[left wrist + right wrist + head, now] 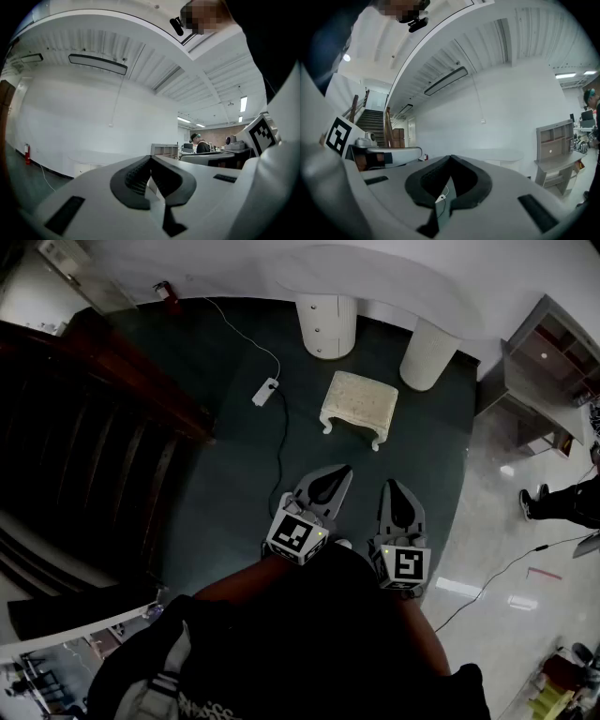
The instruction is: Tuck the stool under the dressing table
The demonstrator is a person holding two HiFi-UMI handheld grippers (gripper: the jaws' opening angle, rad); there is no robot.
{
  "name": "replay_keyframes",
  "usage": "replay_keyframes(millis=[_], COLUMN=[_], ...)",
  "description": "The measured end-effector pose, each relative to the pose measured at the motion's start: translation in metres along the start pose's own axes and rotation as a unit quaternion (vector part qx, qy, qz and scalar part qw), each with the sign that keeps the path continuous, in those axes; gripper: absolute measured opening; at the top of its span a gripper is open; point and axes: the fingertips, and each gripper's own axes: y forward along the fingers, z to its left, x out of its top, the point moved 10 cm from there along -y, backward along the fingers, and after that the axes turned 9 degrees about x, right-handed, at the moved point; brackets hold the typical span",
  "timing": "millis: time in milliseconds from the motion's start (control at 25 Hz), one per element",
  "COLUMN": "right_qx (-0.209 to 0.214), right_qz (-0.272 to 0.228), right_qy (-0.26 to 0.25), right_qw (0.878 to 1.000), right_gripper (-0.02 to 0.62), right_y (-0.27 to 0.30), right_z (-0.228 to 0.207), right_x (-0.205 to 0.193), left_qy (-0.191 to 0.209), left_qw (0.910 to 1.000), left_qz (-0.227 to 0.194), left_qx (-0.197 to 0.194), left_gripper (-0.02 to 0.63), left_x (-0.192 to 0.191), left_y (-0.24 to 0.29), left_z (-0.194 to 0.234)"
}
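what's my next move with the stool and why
Probably reach both grippers forward to the stool: it stands out in front of the dressing table, and the left gripper and right gripper, jaws shut and empty, are short of it.

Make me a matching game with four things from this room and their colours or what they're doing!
Things:
1 stool
2 power strip
3 fire extinguisher
4 left gripper

Clues:
A red
B shut, holding nothing
C cream, curvy legs
D white, lying flat

Pairs: 1-C, 2-D, 3-A, 4-B
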Motion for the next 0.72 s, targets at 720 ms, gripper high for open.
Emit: replay_keyframes(millis=[720], right_qx=[-0.005], right_qz=[0.037], right_qy=[0.043], right_qw=[0.998], right_gripper=[0.038], right_y=[0.023], right_z=[-0.017], right_x=[-0.024], left_qy=[-0.035], left_qw=[0.9987], left_qz=[0.030], left_qx=[0.021], left_gripper=[0.015], left_x=[-0.027], left_y=[0.022], left_z=[0.049])
